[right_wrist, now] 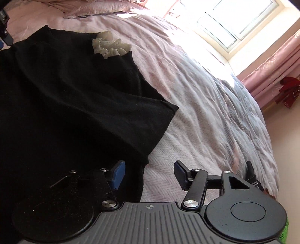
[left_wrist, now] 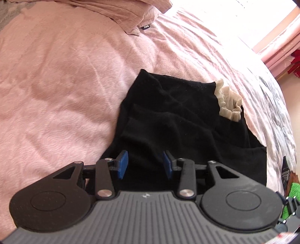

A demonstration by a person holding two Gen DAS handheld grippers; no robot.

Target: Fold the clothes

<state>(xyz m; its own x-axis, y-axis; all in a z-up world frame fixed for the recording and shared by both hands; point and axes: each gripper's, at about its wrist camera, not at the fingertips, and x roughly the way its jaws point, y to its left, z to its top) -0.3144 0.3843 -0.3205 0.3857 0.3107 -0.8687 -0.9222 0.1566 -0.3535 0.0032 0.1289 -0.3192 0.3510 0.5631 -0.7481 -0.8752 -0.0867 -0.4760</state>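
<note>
A black knit garment (left_wrist: 178, 120) with a cream ruffled collar (left_wrist: 228, 101) lies rumpled on the pink bed cover (left_wrist: 56, 75). My left gripper (left_wrist: 145, 164) hovers low over its near part. The blue pads stand apart with bare faces, and black cloth lies under and between them. In the right wrist view the garment (right_wrist: 65, 93) fills the left half, with the collar (right_wrist: 110, 47) at the far end. My right gripper (right_wrist: 148, 174) is open at the garment's right edge: one pad over black cloth, the other over the bed cover (right_wrist: 187, 75). Some black cloth drapes over its left linkage.
Folded pink bedding (left_wrist: 120, 11) is piled at the head of the bed. A bright window (right_wrist: 234, 20) and pink curtains (right_wrist: 271, 75) stand to the right, with a red item (right_wrist: 288, 90) beside them. The bed's right edge drops to the floor.
</note>
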